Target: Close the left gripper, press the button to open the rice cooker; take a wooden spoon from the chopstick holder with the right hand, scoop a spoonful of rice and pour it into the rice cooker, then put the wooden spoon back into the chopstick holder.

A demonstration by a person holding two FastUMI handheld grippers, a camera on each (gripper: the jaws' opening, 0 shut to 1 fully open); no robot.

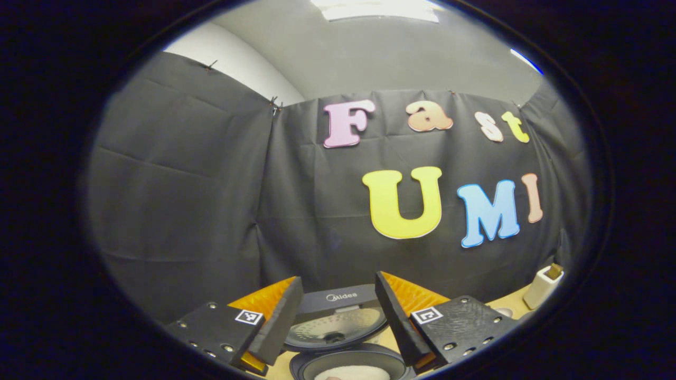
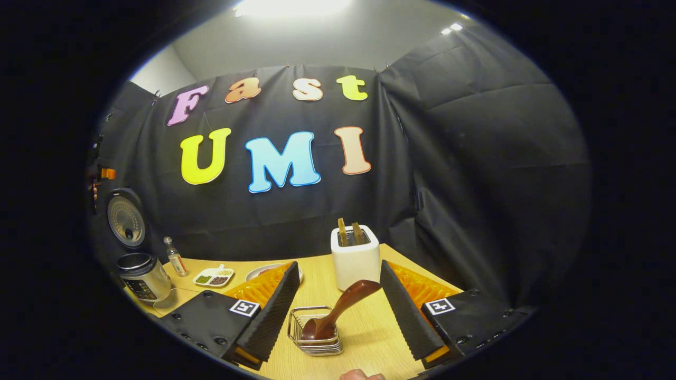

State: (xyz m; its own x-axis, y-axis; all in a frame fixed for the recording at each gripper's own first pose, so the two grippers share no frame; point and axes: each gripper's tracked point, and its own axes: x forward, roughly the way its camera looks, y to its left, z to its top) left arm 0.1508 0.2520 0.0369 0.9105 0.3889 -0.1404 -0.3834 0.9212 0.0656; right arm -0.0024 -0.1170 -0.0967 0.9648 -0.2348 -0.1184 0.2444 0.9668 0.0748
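With the rice cooker (image 1: 346, 338) open, the wooden spoon (image 2: 338, 314) leans in the wire holder (image 2: 315, 332) between the released right gripper (image 2: 336, 309) fingers, looking light, stiff and smooth, best pinched mid-handle; the left gripper (image 1: 338, 316) is released too.

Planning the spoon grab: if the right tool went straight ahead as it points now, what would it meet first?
Probably the wooden spoon, leaning out of the wire holder between the open fingers of the right tool; the white holder stands behind. Depth is unclear.
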